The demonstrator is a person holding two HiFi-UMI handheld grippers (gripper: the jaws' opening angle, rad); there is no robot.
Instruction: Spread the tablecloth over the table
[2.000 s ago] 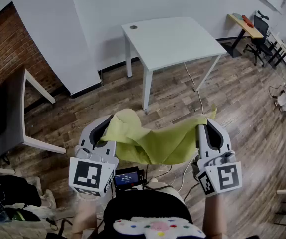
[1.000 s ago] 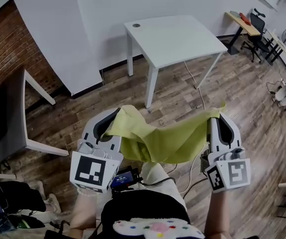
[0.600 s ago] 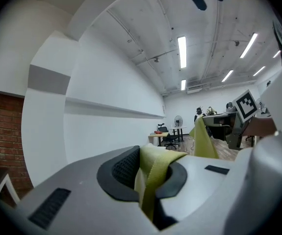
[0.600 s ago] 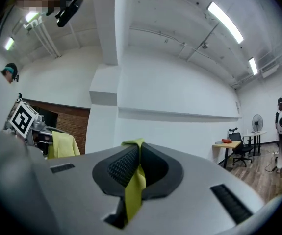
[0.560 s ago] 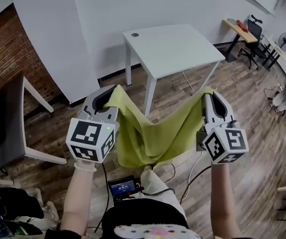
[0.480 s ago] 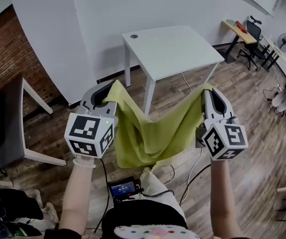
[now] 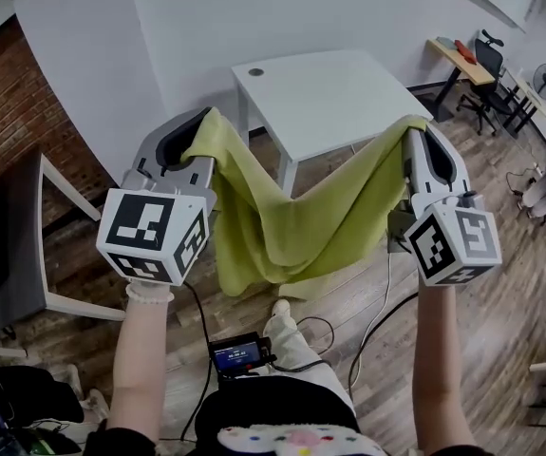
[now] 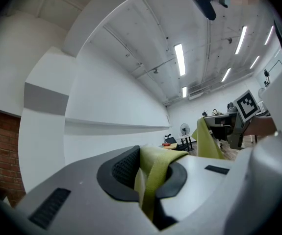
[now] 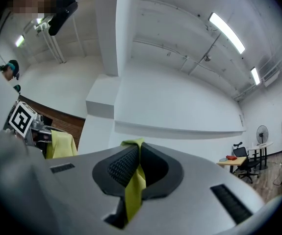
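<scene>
Clenched on the yellow-green tablecloth [image 7: 301,218] at both the left gripper [image 7: 195,133] and the right gripper [image 7: 423,133], held up sagging between them, apparently just short of the white table [image 7: 334,84].

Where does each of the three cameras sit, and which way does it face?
Head view: on the person's head, facing down at the white table; shows forearms, left gripper, right gripper.
Left gripper view: on that gripper, facing wall and ceiling past jaws shut on the tablecloth.
Right gripper view: the same from the right gripper.
Shared: all show the tablecloth; each gripper view catches the other's marker cube.
</scene>
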